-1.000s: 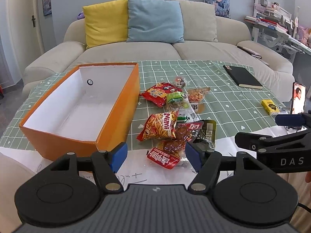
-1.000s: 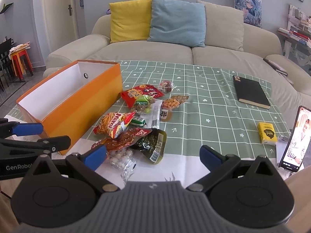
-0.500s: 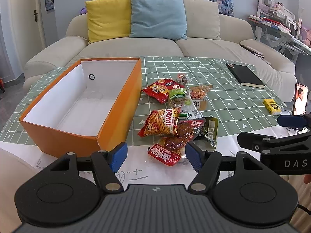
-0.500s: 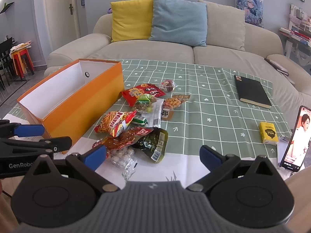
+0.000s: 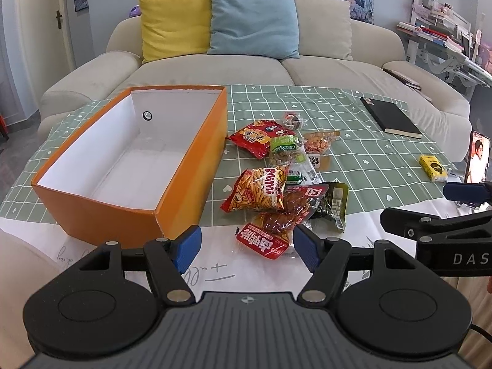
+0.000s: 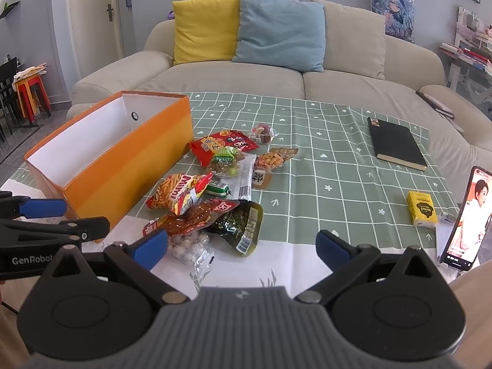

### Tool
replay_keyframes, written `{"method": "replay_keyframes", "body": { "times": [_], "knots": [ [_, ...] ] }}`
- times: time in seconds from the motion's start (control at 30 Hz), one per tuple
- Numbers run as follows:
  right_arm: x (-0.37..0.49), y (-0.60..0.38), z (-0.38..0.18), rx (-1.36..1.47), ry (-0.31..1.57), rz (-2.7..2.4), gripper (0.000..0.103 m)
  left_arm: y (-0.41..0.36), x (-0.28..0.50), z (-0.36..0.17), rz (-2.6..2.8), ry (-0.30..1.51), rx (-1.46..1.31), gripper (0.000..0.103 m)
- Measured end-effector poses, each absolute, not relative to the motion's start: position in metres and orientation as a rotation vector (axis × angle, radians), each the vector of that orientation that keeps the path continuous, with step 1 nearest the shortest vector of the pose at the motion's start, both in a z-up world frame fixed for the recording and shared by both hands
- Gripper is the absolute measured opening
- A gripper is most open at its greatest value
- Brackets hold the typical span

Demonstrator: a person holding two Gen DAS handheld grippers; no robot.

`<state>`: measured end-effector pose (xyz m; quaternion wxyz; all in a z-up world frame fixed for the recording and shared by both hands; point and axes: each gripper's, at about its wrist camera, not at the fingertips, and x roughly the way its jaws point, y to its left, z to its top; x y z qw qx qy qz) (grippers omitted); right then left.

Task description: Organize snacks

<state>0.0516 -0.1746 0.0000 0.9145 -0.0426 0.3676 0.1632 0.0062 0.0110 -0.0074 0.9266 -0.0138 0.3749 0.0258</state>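
Left gripper (image 5: 246,247): jaws apart, nothing between the blue pads, hanging over the near edge of the table with a red packet (image 5: 263,242) of the snack pile just ahead of its tips. Right gripper (image 6: 242,247): jaws spread wider, likewise empty, the pale nut pouch (image 6: 191,247) beside its left pad. Snack pile (image 6: 215,190) lies loose on the green checked cloth, just right of the orange box (image 5: 190,166); the Mimi bag (image 5: 258,191) sits nearest the box's long wall. Left view looks down into the box: white interior, nothing in it. Right view shows mostly its outer wall, but gives the phone (image 6: 466,218) in full, propped upright far right of the box, with the yellow carton (image 6: 422,208) and black notebook (image 6: 396,146) between. Each view catches the other gripper at its edge.
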Motion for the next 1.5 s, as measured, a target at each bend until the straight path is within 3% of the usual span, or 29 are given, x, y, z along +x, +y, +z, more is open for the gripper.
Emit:
{"method": "replay_keyframes", "body": {
  "times": [0.93,1.0,1.13,1.27,1.5],
  "knots": [
    [0.058,-0.177,-0.007,-0.077,0.785,0.331,0.099,0.012,0.01,-0.013,0.029,0.784,-0.043,0.08],
    [0.063,-0.18,-0.01,-0.068,0.784,0.323,0.099,0.012,0.014,-0.015,-0.012,0.795,-0.053,0.076],
    [0.078,-0.184,-0.021,-0.057,0.815,0.337,0.081,0.008,0.025,-0.023,-0.088,0.816,-0.041,0.067],
    [0.094,-0.185,-0.033,-0.031,0.864,0.388,0.067,0.003,0.042,-0.03,-0.124,0.848,0.005,0.065],
    [0.124,-0.174,-0.052,-0.041,0.946,0.471,0.064,-0.003,0.077,-0.056,-0.193,0.962,0.07,0.071]
  ]
}}
